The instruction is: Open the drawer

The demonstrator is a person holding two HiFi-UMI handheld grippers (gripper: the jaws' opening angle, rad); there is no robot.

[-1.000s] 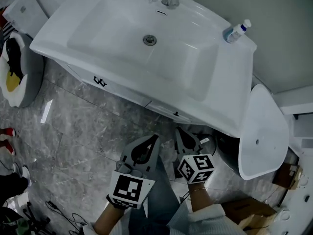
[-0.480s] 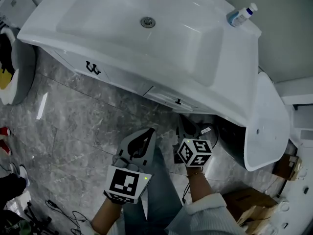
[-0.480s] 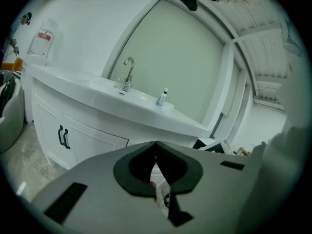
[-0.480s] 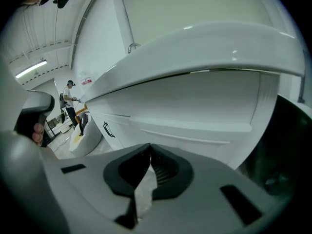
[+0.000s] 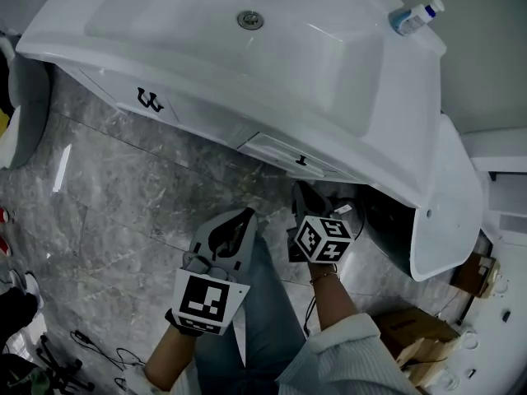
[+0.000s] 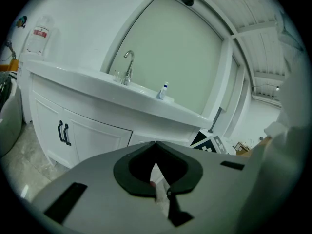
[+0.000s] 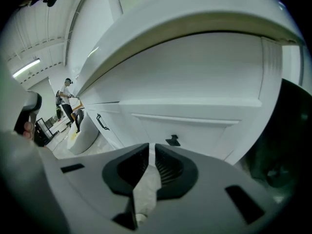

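The drawer (image 5: 284,156) is a shallow white front under the right part of the basin, closed, with a small black knob (image 5: 301,160). In the right gripper view the drawer (image 7: 195,126) and its knob (image 7: 172,141) lie just beyond my right gripper (image 7: 151,146). Its jaws have just been opening and stand a narrow slit apart, with nothing between them. In the head view the right gripper (image 5: 298,190) points at the drawer from a little below. My left gripper (image 5: 249,214) hangs beside it to the left, tips together and empty, as the left gripper view (image 6: 155,143) shows too.
The white basin (image 5: 346,81) overhangs the cabinet, with a bottle (image 5: 416,14) at its back right. Two black door handles (image 5: 150,101) sit left of the drawer. A white oval fixture (image 5: 449,212) leans at the right, a cardboard box (image 5: 412,336) below it. Cables (image 5: 99,352) lie on the marble floor.
Both grippers have sunk and come nearer the cabinet front. The right gripper's tips now lie closer below the drawer knob. The head view has shifted toward the drawer.
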